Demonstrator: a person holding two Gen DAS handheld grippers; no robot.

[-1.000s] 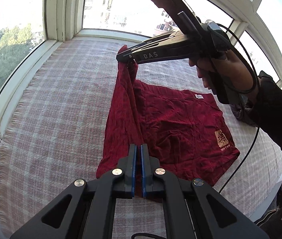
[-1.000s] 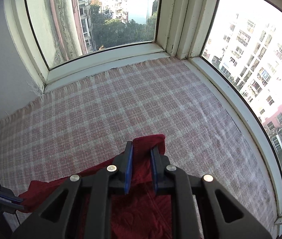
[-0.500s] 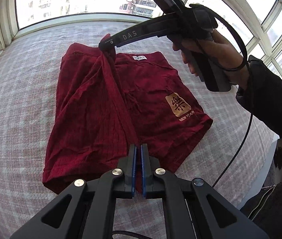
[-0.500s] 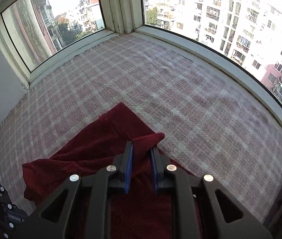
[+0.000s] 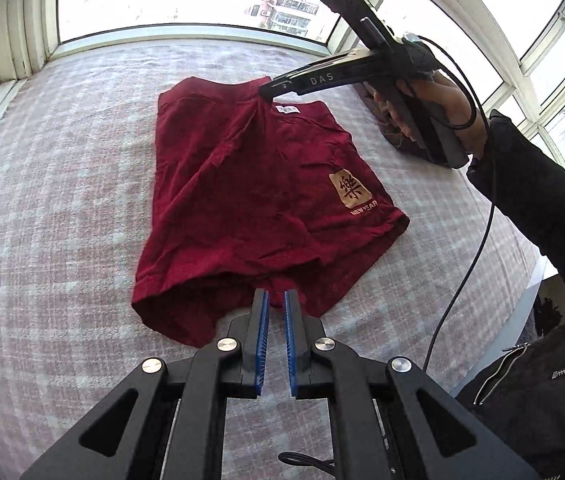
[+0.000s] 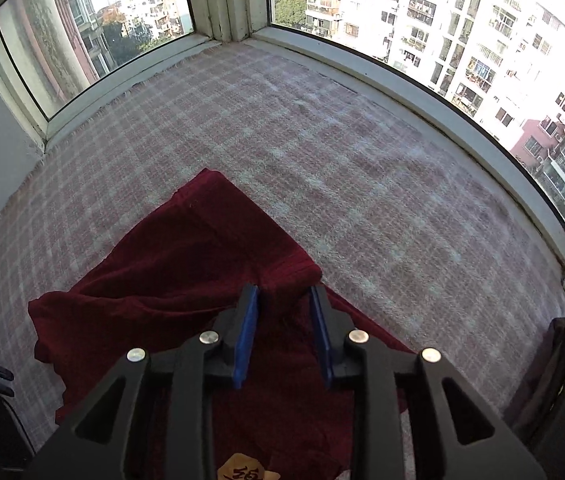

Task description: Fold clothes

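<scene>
Dark red shorts (image 5: 258, 184) with a gold "NEW YEAR" patch lie on the pink checked blanket (image 5: 50, 200), folded partway over themselves. My left gripper (image 5: 275, 312) is slightly open at the near hem, with nothing between its blue pads. My right gripper (image 5: 266, 90) is at the far waistband in the left wrist view. In the right wrist view the right gripper (image 6: 284, 308) is open, with a fold of the shorts (image 6: 186, 264) lying between its pads.
Window frames (image 6: 222, 0) ring the blanket on the far sides. A dark garment (image 5: 392, 128) lies at the right behind the right gripper. The blanket's right edge (image 5: 522, 248) drops off. A black cable (image 5: 470, 264) hangs from the right gripper.
Both grippers have lowered the lifted side of the shorts onto the rest and opened. The raised fold is now lying flat.
</scene>
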